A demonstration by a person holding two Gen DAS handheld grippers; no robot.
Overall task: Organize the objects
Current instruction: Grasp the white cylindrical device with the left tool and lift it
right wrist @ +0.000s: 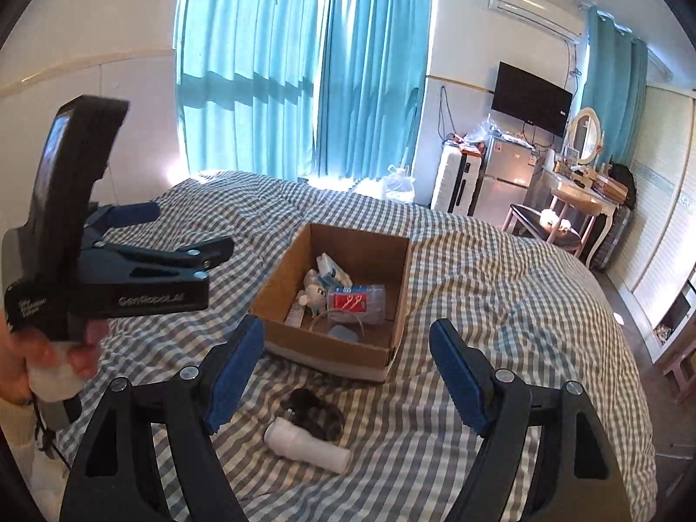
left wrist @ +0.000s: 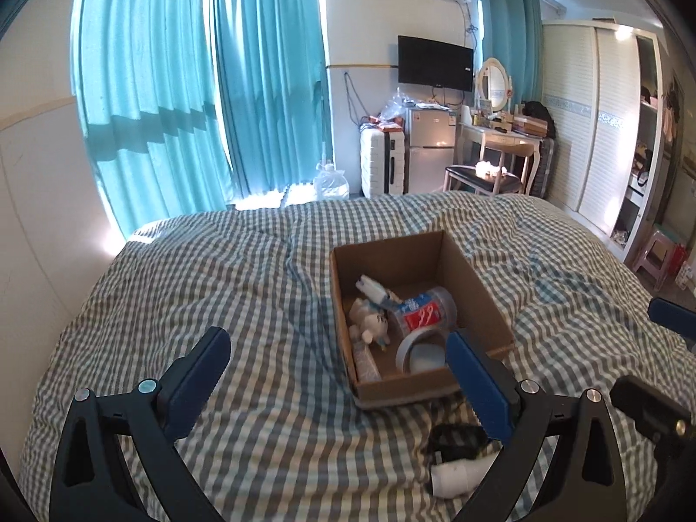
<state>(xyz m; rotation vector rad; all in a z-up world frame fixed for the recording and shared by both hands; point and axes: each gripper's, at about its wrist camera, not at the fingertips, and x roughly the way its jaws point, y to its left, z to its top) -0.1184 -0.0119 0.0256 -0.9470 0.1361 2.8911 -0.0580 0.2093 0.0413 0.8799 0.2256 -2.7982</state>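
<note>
An open cardboard box sits on the checked bed. It holds a white plush toy, a clear jar with a red label, a tape roll and a small tube. A white cylindrical device with a black cord lies on the bed in front of the box. My left gripper is open and empty, left of the box. My right gripper is open and empty above the white device.
The checked bedspread covers the whole bed. Blue curtains hang behind it. A suitcase, fridge, dressing table with chair and wardrobe stand beyond the bed's far edge.
</note>
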